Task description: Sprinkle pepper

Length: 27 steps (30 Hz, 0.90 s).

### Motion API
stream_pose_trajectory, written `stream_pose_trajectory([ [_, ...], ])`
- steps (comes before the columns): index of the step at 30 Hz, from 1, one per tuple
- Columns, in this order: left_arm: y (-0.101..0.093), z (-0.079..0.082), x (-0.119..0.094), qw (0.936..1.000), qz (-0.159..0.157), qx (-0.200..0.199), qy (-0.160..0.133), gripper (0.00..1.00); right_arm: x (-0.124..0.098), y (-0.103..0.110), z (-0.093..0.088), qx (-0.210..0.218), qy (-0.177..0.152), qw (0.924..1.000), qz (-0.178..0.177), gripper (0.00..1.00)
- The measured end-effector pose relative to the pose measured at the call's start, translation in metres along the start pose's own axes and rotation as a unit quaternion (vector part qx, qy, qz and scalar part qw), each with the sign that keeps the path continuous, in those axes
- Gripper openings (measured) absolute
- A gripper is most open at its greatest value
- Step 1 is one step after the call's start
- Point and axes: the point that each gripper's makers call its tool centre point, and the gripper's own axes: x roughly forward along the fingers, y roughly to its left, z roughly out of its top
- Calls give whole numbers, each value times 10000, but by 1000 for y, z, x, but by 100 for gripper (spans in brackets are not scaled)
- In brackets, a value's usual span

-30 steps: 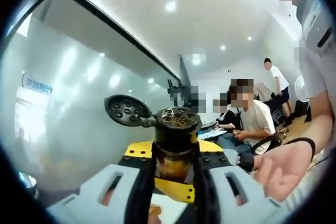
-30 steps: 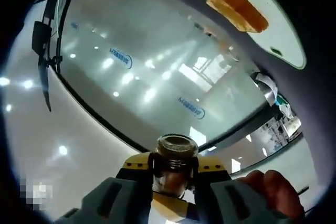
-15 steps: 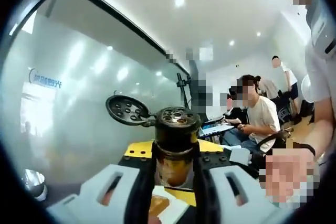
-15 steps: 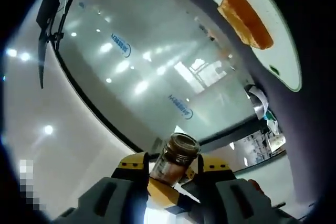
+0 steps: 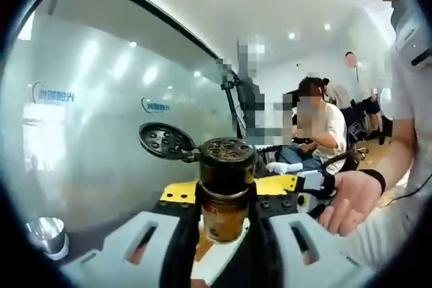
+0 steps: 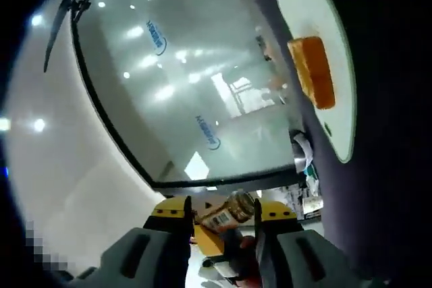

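Note:
My left gripper (image 5: 223, 224) is shut on a brown pepper jar (image 5: 226, 197) that stands upright between its jaws. The jar's black perforated top (image 5: 228, 151) is uncovered and its flip lid (image 5: 164, 141) hangs open to the left. In the right gripper view, my right gripper (image 6: 221, 237) holds a second small brown jar (image 6: 227, 212), which leans to the right between the jaws. That view is rolled over. A white plate (image 6: 341, 126) with a slice of toast (image 6: 312, 71) lies at its upper right on a dark table (image 6: 395, 207).
A metal cup (image 5: 46, 234) stands at the lower left of the left gripper view. A person's hand (image 5: 351, 200) and the yellow right gripper (image 5: 304, 185) are just right of the pepper jar. A frosted glass wall (image 5: 88, 119) runs behind. People sit at the back right (image 5: 317, 123).
The jar in the right gripper has tipped from upright to leaning right, and that view has rolled, carrying the plate down its right side. The pepper jar stays put in the left jaws.

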Motion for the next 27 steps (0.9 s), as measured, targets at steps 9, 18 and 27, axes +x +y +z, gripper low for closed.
stream_pose_trajectory([
  [9,-34,-45,0,9958,-557,-79,726,17,-23,16,30,-1627,48,9866,-108,31],
  [18,-64,-97,0,9868,-997,-447,1192,17,-20,6,31,-2030,254,9784,-303,29],
  [27,-78,-130,-5,9731,-1681,-667,1431,17,-20,-23,33,-2646,742,9573,-892,29],
])
